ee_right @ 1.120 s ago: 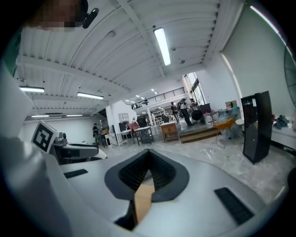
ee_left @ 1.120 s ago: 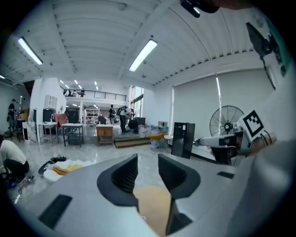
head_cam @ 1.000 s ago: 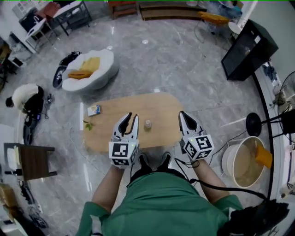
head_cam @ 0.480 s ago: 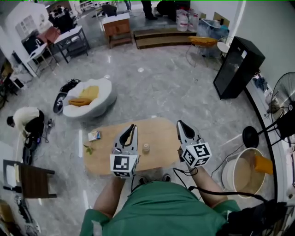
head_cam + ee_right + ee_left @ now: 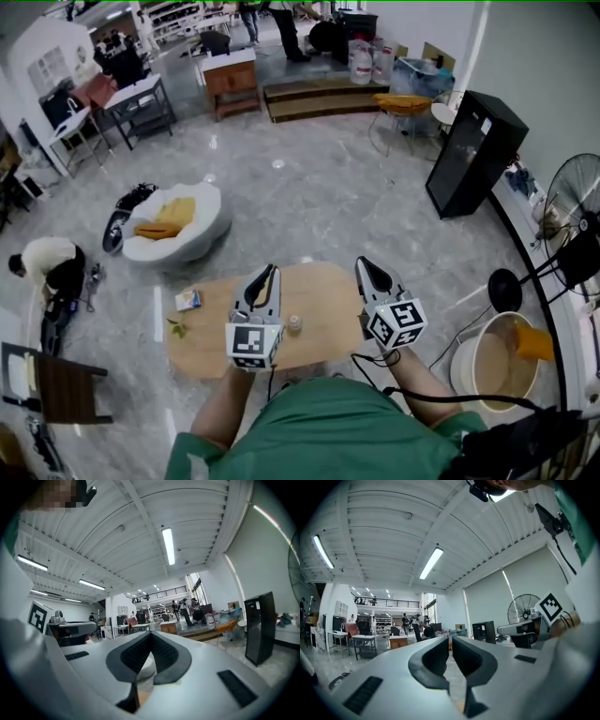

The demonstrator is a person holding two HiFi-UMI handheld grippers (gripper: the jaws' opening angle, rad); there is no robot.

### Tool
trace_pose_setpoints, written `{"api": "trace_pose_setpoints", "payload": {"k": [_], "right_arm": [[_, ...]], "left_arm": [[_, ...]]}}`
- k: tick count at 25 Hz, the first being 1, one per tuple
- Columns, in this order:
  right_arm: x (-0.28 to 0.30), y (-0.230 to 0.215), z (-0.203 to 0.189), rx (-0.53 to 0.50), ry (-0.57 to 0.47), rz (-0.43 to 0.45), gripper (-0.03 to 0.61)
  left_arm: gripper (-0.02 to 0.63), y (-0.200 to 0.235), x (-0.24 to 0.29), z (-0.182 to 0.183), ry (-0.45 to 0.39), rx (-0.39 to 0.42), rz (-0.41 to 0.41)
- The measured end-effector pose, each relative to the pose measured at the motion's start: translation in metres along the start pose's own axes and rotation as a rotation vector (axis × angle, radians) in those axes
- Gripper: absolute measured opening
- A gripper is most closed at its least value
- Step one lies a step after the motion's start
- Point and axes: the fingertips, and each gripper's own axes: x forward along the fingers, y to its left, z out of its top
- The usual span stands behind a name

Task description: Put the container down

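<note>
Jaws of the left gripper (image 5: 450,643) are together, with a bare slit between the pads and nothing in it. Those of the right gripper (image 5: 150,634) meet at the tips and are also empty. Neither holds the container (image 5: 294,324). It stands upright on the counter (image 5: 323,286), between the two grippers in the head view, apart from both and close to the edge nearest the person. The put-down looks done, so the risks lie in undoing it.

The likeliest slip is a knock. The container is small and looks light, and in the head view both grippers hang just to either side of it, seemingly above the counter. A careless drop or inward swing of either one could tip it or push it off the near edge onto the floor. The person's body looks close to that edge and could bump the counter too. The box (image 5: 189,300) sits well to the left and is no threat. Whether the container has a lid, or anything inside to spill, is too small to tell.
</note>
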Motion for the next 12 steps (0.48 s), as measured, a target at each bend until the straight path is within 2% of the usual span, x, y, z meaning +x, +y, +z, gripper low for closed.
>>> {"api": "trace_pose_setpoints", "payload": {"k": [12], "right_arm": [[0.028, 0.006, -0.009, -0.054, 0.042, 0.038, 0.021]], "left_arm": [[0.04, 0.011, 0.024, -0.017, 0.06, -0.024, -0.015]]}}
